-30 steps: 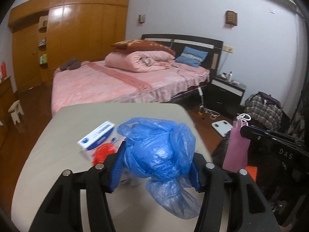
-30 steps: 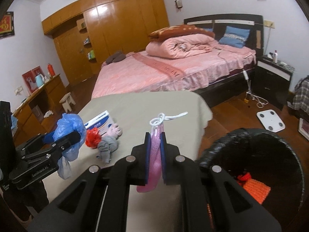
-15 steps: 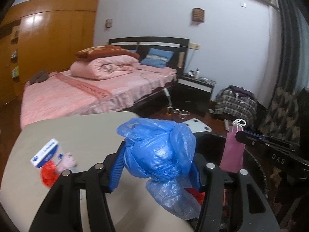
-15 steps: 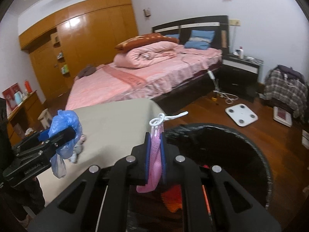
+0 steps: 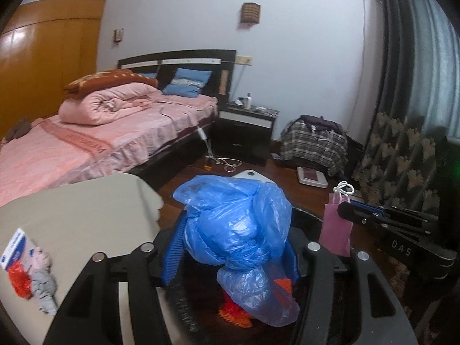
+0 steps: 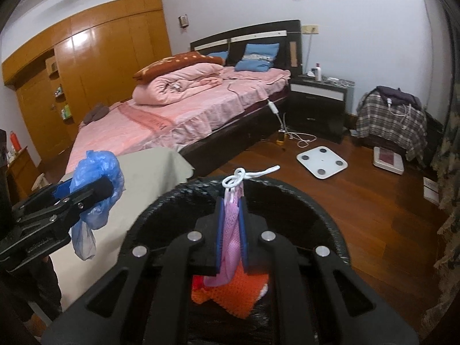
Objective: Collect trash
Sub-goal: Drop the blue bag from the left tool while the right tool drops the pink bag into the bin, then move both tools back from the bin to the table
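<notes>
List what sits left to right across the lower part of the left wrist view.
Tissue box → red and grey scraps on the table → blue plastic bag in the left gripper → pink bag → right gripper.

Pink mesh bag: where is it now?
Clamped in the right gripper, the pink mesh bag hangs over the black bin, above orange trash.

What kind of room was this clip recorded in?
A lived-in home bedroom: a bed with pink bedding and a dark headboard, a nightstand beside it, and a wooden wardrobe wall.
</notes>
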`<action>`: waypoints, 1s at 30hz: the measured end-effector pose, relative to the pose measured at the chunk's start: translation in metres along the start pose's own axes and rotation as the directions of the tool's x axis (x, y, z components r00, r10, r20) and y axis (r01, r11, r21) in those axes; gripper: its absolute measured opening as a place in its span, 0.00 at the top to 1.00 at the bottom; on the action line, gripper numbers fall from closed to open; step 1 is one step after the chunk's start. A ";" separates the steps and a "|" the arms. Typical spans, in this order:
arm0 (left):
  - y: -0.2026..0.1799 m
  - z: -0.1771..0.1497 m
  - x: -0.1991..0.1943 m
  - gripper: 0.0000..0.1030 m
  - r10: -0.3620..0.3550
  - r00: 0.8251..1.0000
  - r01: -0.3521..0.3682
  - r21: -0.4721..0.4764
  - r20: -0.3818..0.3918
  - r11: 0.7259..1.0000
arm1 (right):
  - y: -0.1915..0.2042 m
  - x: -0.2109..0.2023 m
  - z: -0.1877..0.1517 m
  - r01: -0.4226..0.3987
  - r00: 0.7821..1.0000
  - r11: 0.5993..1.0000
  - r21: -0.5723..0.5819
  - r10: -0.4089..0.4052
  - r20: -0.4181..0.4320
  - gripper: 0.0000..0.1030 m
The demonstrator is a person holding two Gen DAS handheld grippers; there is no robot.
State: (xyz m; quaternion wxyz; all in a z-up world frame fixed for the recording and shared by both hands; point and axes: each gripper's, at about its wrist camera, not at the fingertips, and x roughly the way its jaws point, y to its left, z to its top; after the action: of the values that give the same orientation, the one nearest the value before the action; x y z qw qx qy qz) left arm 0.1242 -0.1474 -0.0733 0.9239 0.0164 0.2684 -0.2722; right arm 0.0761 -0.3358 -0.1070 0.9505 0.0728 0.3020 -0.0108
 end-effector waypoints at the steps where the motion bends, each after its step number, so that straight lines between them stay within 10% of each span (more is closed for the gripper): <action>1: -0.005 0.000 0.005 0.44 -0.014 1.000 0.014 0.006 -0.006 1.000 | -0.002 0.000 0.000 0.007 1.000 1.000 0.004 -0.007 0.000 0.88; 5: -0.019 -0.002 0.021 0.34 -0.059 0.998 0.060 0.029 -0.036 0.998 | -0.014 -0.001 -0.005 0.045 0.999 0.999 0.019 -0.045 -0.002 0.78; 10: -0.017 -0.006 0.024 0.21 -0.054 0.997 0.055 0.028 -0.049 0.998 | -0.023 -0.007 -0.007 0.083 0.996 0.996 0.039 -0.084 0.022 0.34; 15: -0.001 -0.004 0.012 0.13 -0.011 1.000 0.011 -0.002 -0.028 1.000 | -0.023 -0.012 -0.004 0.082 0.996 0.995 0.061 -0.084 0.043 0.13; 30: 0.097 -0.023 -0.074 0.07 0.273 0.962 -0.270 -0.108 0.016 0.957 | 0.056 -0.004 0.006 -0.042 0.998 0.999 -0.023 0.043 0.053 0.05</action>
State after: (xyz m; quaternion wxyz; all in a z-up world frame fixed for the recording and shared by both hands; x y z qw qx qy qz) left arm 0.1108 -0.0244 -0.0668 0.9561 0.0004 0.2632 -0.1287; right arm 0.0802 -0.2818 -0.0923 0.9589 0.0686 0.2750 0.0109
